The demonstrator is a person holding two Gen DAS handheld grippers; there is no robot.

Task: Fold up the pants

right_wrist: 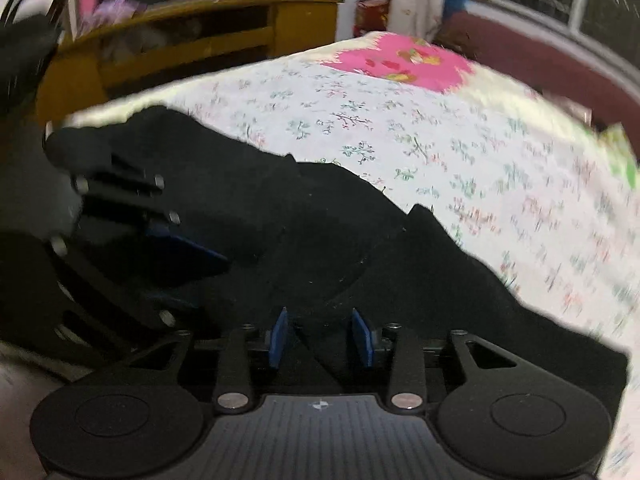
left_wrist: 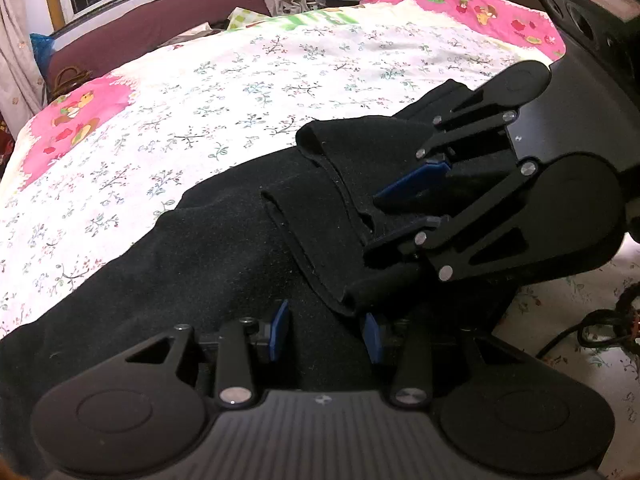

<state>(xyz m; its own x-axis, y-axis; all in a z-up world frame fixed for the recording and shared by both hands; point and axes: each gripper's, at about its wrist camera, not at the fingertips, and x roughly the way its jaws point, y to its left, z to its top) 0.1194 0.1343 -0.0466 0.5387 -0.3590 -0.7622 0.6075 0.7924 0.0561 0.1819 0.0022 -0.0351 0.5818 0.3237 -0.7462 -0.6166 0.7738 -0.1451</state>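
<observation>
Black pants (left_wrist: 224, 252) lie across a floral bedsheet (left_wrist: 240, 92). In the left wrist view my left gripper (left_wrist: 326, 336) is open just above the dark fabric, its blue pads apart with nothing between them. My right gripper (left_wrist: 404, 208) comes in from the right, its blue pads around a folded band of the pants (left_wrist: 340, 184), lifted off the layer below. In the blurred right wrist view my right gripper (right_wrist: 322, 338) has pads apart with black cloth (right_wrist: 320, 240) lying between them; whether they pinch it is unclear. The left gripper (right_wrist: 188, 256) shows at the left.
The sheet has pink cartoon patches (left_wrist: 76, 120). A maroon headboard (left_wrist: 160, 12) and a window lie beyond. A yellow wooden shelf (right_wrist: 192, 44) stands past the bed edge. A dark cable (left_wrist: 600, 328) lies on the sheet at the right.
</observation>
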